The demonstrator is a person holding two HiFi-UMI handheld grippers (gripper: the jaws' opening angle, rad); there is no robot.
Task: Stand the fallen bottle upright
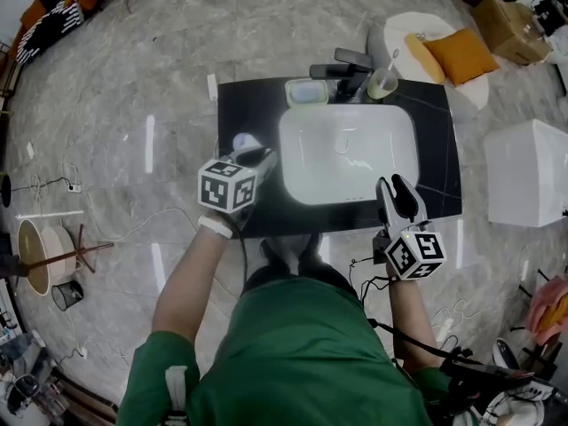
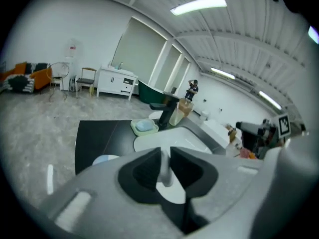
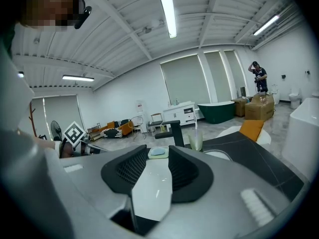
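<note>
Right gripper point(image 3: 158, 158), at 5 o'clock of the sink point(image 1: 348, 153), by the near edge of the desk point(image 1: 253, 105). Fingers released; only the basin shows between them.

Left gripper point(image 2: 165, 156), at 9 o'clock of the sink. Fingers clenched on a slim pale part that I take for the bottle point(image 1: 245, 142). Its white-and-blue body shows just beyond the fingertips, over the desk's left strip. Cannot tell whether it touches the desk.

Judgement: small plastic bottle, light, stiff enough to pinch, smooth and so liable to swivel in a narrow hold. Better purchase would be across the body just under the shoulder, with the base kept free to seat flat.

Far, at 12 o'clock: soap dish point(image 1: 307, 92), faucet point(image 1: 348, 71), cup point(image 1: 383, 82).
</note>
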